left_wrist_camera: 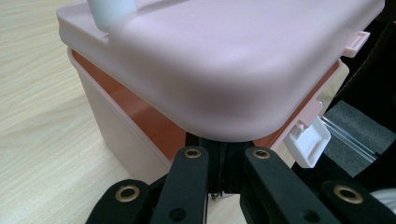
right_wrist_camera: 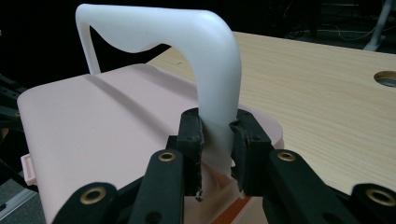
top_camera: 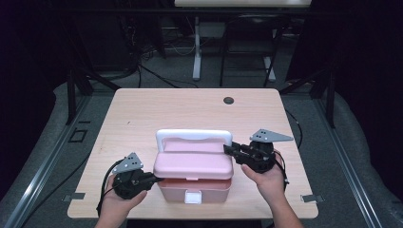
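A: Grippers first. Right gripper [right_wrist_camera: 215, 140] clamped on the white handle [right_wrist_camera: 212, 88] of the pink box [top_camera: 195, 173], pads pressed to both sides of the handle's near upright, jaws narrowed to the handle's width.

B: Confirmed from the high view: right gripper [top_camera: 234, 151] at the handle's right end. Left gripper [left_wrist_camera: 223, 148]?

A: Jaws drawn fully together, tips tucked under the overhanging edge of the pink lid [left_wrist_camera: 224, 70], at the gap above the box body. Whether anything is pinched between them: cannot tell.

B: Box position?

A: Near front edge of the wooden table [top_camera: 142, 114], roughly centred, lid resting slightly raised on the left side. Left gripper [top_camera: 154, 179] against the box's left flank.

B: Surroundings?

A: Round cable hole [top_camera: 228, 100] at the far side of the table, well apart from the box.

B: View differences?

A: Left gripper view: orange inner wall under the lid, white front latch [left_wrist_camera: 308, 142] hanging loose. High view: latch [top_camera: 192, 197] seen from above at front centre.
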